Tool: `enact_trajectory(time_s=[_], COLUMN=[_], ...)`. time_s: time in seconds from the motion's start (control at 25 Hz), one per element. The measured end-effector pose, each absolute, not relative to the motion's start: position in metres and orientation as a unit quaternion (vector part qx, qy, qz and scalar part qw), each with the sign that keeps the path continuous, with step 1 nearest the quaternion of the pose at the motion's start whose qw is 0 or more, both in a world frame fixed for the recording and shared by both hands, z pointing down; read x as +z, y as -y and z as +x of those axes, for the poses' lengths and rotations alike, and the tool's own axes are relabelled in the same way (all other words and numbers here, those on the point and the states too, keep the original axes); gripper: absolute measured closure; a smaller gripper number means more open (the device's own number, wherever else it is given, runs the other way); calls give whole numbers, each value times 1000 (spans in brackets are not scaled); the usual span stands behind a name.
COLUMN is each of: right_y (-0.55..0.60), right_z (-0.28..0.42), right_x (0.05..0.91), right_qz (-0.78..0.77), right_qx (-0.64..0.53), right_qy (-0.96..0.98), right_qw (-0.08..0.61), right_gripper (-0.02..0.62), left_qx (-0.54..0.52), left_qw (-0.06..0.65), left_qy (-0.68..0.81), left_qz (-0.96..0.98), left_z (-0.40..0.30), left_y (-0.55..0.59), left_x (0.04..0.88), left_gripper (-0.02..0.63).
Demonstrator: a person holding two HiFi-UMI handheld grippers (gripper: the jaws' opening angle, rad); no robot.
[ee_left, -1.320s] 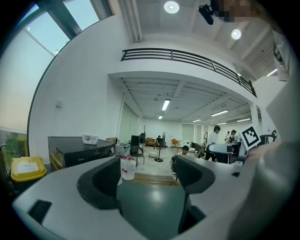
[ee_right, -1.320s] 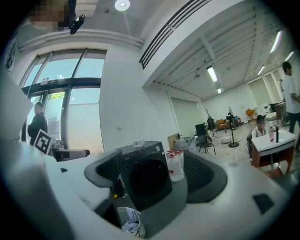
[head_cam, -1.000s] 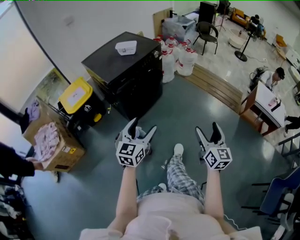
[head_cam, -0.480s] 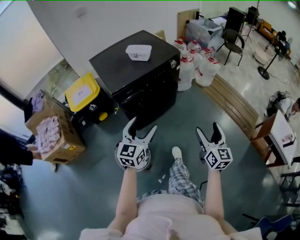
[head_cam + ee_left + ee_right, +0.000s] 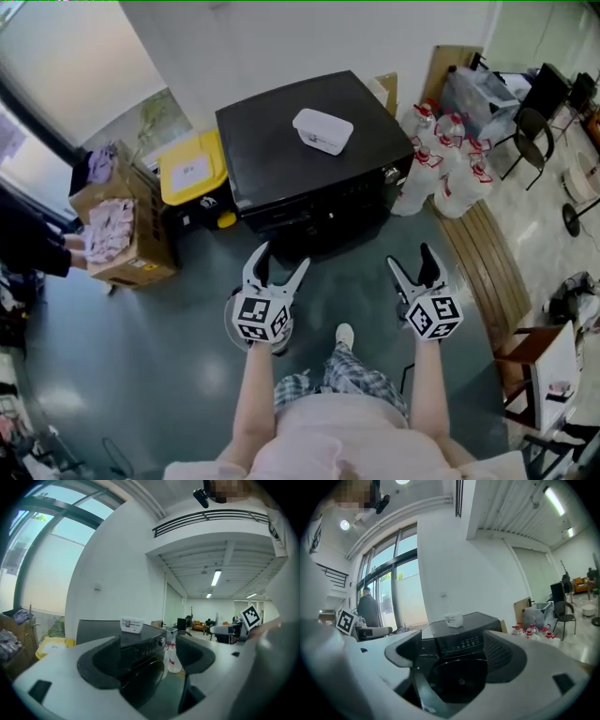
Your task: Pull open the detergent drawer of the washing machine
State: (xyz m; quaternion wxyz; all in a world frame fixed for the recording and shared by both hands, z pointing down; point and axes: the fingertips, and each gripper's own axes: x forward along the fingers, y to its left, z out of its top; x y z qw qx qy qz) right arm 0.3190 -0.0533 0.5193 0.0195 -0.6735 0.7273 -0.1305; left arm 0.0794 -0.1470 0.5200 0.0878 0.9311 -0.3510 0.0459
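Left gripper [image 5: 275, 266] and right gripper [image 5: 412, 266] hover with jaws apart and empty; the boxy black washing machine [image 5: 272, 141] stands at twelve o'clock.

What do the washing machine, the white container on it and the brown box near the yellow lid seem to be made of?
The washing machine looks like black painted metal or plastic: its flat top has a dull sheen. The white container is probably plastic, smooth with rounded corners. The brown box looks like cardboard, matte tan with an open top.
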Motion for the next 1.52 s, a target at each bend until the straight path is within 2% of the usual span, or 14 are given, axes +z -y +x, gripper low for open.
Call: enact_trajectory(time_s=[0.6, 1.52], right_y=[192, 296], right_z=[275, 204], right_x=[511, 512], right_qz=[-562, -513], right_qx=[-130, -118], right_qy=[-817, -850], right_qw=[0, -25], right_gripper=[189, 189], left_qx=[43, 55], left_qw=[78, 74], left_qy=[457, 467], left_qz=[885, 879], left_z=[48, 13], left_y=[223, 310], left_x=[512, 524], left_gripper=[250, 250])
